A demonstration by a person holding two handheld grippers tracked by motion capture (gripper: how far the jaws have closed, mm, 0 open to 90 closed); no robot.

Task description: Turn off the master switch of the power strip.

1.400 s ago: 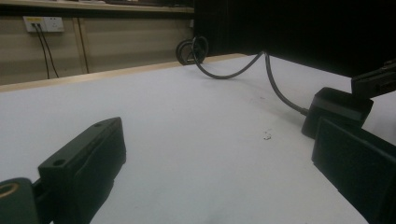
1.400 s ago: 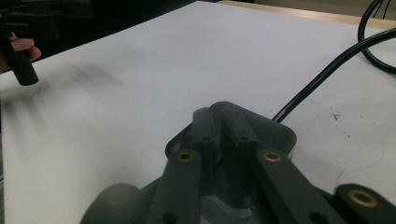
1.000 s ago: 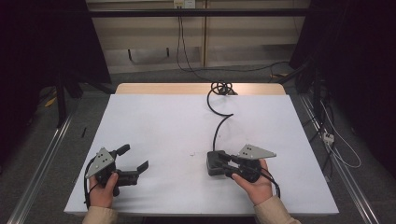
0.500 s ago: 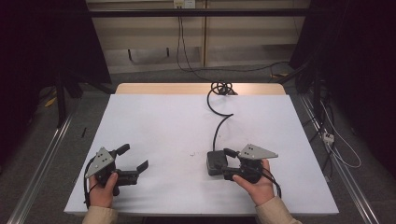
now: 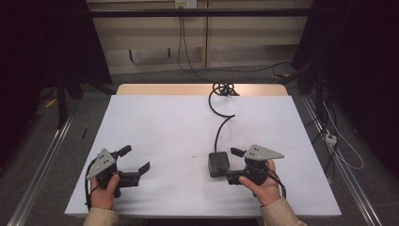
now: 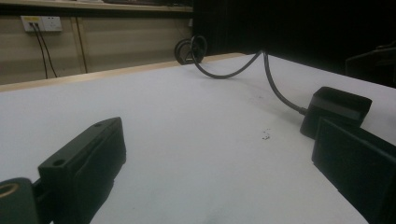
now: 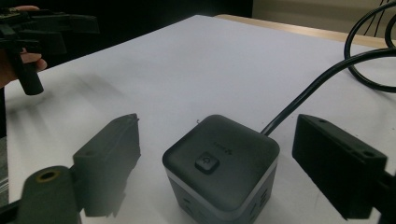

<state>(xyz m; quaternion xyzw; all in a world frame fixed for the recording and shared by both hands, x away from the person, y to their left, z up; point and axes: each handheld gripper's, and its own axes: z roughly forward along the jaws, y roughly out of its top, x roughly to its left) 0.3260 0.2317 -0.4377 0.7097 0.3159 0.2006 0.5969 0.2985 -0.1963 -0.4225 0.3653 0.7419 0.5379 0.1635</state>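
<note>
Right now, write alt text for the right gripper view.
A dark cube power socket with a top button sits on a white table between the open jaws of the right hand-held gripper, untouched. Its black cable trails off to the upper right.

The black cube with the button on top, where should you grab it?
Grip the power cube by two opposite flat side walls, coming in level from the right gripper's side. Its cable leaves the far face and the button sits on top, so keep off those. The open fingers already stand on either side of it, not touching.
</note>
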